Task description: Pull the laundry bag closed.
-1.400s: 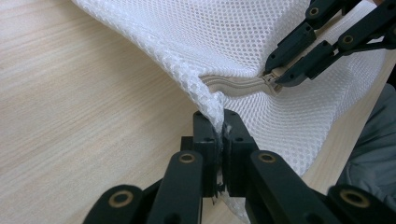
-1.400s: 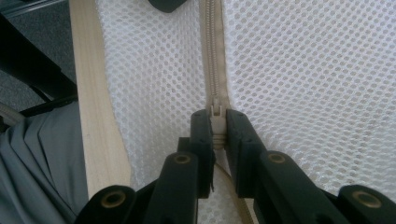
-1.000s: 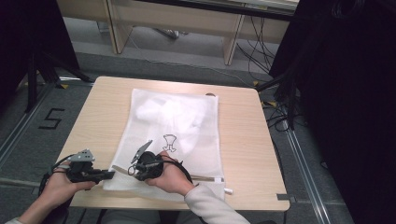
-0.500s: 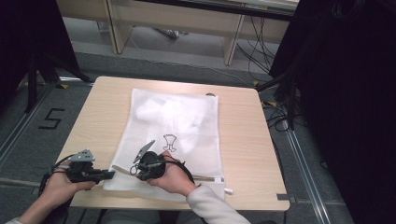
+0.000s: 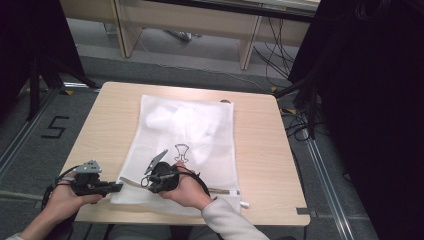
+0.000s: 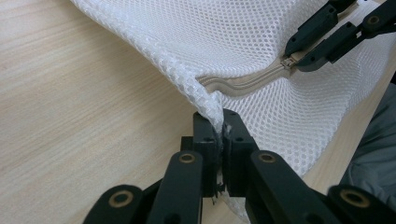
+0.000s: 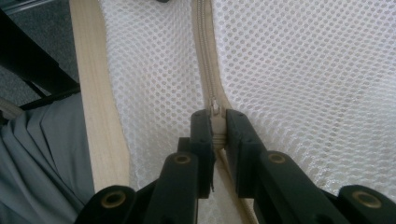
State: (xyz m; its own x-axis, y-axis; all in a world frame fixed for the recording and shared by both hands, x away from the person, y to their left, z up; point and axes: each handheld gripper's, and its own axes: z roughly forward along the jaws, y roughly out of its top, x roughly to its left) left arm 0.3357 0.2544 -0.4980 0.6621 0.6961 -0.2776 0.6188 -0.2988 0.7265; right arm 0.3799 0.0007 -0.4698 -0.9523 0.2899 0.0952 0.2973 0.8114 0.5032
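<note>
Evidently nothing has shifted between the earlier high views and this one: both hands sit at the near edge of the table [image 5: 260,130], the white mesh laundry bag [image 5: 200,135] lies flat in the same spot along the table's middle, and neither gripper has travelled or changed its closure. The left gripper [image 6: 219,135] stays clamped on the bag's near-left corner, where its 2 jaws pinch a fold of mesh tight between them; in the high view that gripper [image 5: 116,187] lies low at the bag's left edge. The right gripper [image 7: 215,126] is likewise closed, its jaws gripping the zipper pull [image 7: 215,112] on the beige zipper [image 7: 205,51] that runs along the bag's near edge; the left gripper view catches the same grip from farther off, with the zipper tape [image 6: 247,84] bowed up between the 2 grippers. A soft white bundle [image 5: 172,120] shows inside the bag toward its far end. The stillness reads as a settled, braced hold rather than progress: one hand anchors the corner, the other has the pull, and the slide along the zipper has probably not begun. The next move likely calls for drawing the pull along the near edge while the left hand keeps the mesh taut, since slack could let the pull snag.
</note>
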